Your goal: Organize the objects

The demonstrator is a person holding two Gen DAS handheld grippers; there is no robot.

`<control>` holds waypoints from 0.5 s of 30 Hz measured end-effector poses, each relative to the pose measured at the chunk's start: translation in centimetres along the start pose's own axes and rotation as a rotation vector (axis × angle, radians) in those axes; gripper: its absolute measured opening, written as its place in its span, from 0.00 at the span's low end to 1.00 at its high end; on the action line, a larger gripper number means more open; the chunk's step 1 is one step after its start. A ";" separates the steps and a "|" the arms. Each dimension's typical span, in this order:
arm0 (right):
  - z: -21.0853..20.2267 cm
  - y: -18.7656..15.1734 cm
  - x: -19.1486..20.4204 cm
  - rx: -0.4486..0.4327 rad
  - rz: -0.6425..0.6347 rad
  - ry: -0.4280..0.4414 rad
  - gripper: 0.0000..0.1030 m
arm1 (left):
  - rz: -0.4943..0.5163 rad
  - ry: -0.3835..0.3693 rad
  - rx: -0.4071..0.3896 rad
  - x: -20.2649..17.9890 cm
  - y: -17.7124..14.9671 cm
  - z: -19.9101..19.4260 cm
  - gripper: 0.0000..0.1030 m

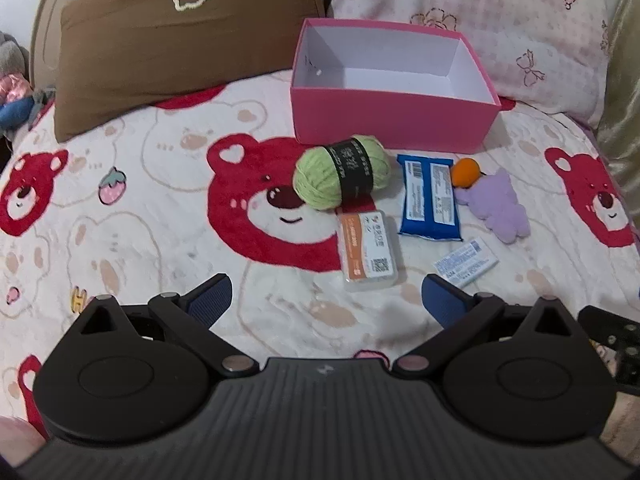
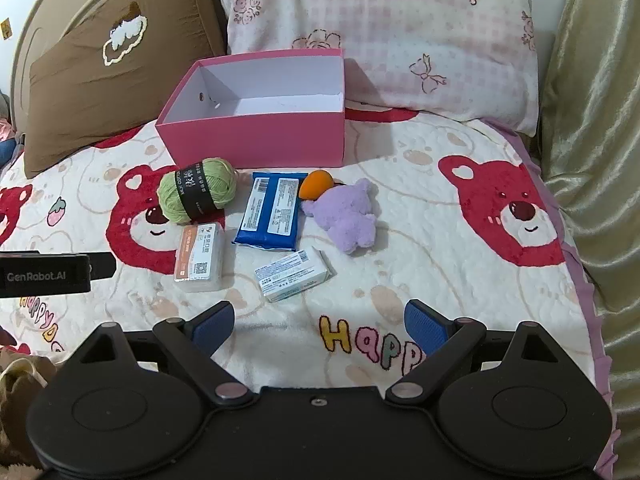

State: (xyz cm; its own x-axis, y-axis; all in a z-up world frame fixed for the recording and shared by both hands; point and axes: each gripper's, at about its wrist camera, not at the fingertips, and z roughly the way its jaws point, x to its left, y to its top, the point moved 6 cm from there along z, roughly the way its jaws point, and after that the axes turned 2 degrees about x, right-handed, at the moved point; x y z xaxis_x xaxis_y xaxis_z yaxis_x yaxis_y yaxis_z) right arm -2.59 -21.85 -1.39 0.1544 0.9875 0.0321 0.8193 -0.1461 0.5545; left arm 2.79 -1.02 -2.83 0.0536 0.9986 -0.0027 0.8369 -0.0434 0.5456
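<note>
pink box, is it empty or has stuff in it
Empty: the pink box shows only bare white floor and walls inside; the yarn lies outside it.

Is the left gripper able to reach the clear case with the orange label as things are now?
Probably yes. The left gripper is open, and the clear case lies flat on the blanket just ahead of its fingers, with nothing between them. The green yarn sits behind it.
</note>
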 end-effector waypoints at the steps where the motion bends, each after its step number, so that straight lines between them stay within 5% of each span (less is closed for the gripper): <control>1: 0.0 0.0 0.0 -0.003 -0.001 0.005 0.92 | 0.008 0.009 -0.007 0.0 0.0 0.0 1.00; 15: 0.2 -0.1 0.3 0.002 -0.006 0.002 0.92 | -0.043 -0.024 0.048 1.1 -0.4 1.4 1.00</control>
State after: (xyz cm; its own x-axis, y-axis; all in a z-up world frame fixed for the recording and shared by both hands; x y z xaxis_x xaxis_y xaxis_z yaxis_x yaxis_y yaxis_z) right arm -2.51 -21.60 -1.63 0.1481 0.9885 0.0301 0.8214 -0.1399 0.5529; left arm 3.27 0.04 -4.21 0.0298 0.9985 -0.0458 0.8638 -0.0027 0.5039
